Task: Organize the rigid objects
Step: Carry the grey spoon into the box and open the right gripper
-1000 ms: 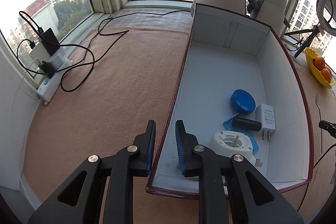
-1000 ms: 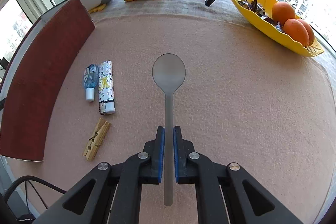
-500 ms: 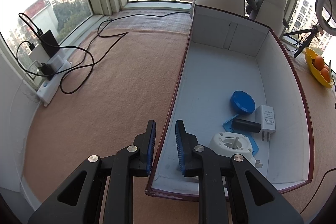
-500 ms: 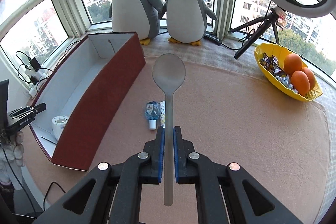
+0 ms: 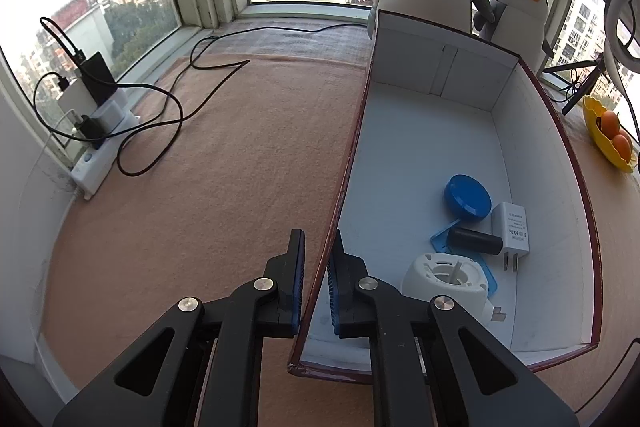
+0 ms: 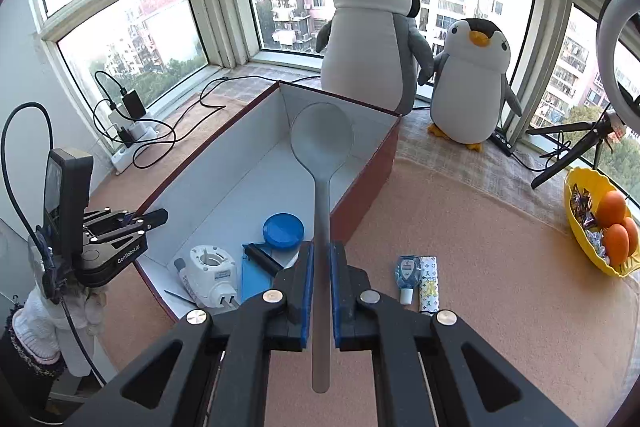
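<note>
Spoon [image 6: 321, 163], clamped mid-handle in the right gripper [image 6: 319, 283] above the box [image 6: 224, 183], could pivot and drop outside, while the left gripper [image 5: 316, 283] is closing its jaws on the box's near-left wall.

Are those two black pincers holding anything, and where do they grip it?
The right tool holds a grey spoon by its handle. The left tool clamps the box's side wall.

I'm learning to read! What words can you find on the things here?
"GenRobot.AI": on the black left gripper.
"FC": on the white plug-in charger block; its other print is too small.
Small blue-labelled bottle and white patterned lighter: too blurred to read.
</note>
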### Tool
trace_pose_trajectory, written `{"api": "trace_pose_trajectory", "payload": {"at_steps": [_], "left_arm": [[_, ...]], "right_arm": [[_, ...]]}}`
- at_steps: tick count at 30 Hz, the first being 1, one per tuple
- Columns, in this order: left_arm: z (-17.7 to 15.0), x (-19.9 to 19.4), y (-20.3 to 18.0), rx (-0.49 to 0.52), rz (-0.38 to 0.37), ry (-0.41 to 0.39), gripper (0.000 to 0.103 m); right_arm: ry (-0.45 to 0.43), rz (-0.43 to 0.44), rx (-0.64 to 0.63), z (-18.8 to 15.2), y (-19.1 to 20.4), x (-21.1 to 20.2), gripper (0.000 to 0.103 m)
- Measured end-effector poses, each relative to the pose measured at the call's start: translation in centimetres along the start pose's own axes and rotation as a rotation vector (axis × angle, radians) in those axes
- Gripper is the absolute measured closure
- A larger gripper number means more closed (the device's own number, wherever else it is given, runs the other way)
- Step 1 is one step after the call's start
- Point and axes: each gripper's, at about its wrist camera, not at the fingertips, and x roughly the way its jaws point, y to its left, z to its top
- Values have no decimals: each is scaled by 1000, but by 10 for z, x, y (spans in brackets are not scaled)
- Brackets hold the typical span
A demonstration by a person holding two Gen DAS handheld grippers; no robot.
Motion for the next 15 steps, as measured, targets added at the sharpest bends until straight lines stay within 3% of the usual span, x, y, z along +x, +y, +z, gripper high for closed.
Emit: {"api": "trace_pose_trajectory", "payload": {"at_steps": [15], "left_arm": [[-2, 1, 2, -3, -12, -1, 94]], "right_arm": [[86, 84, -27, 26, 57, 50, 96]]}}
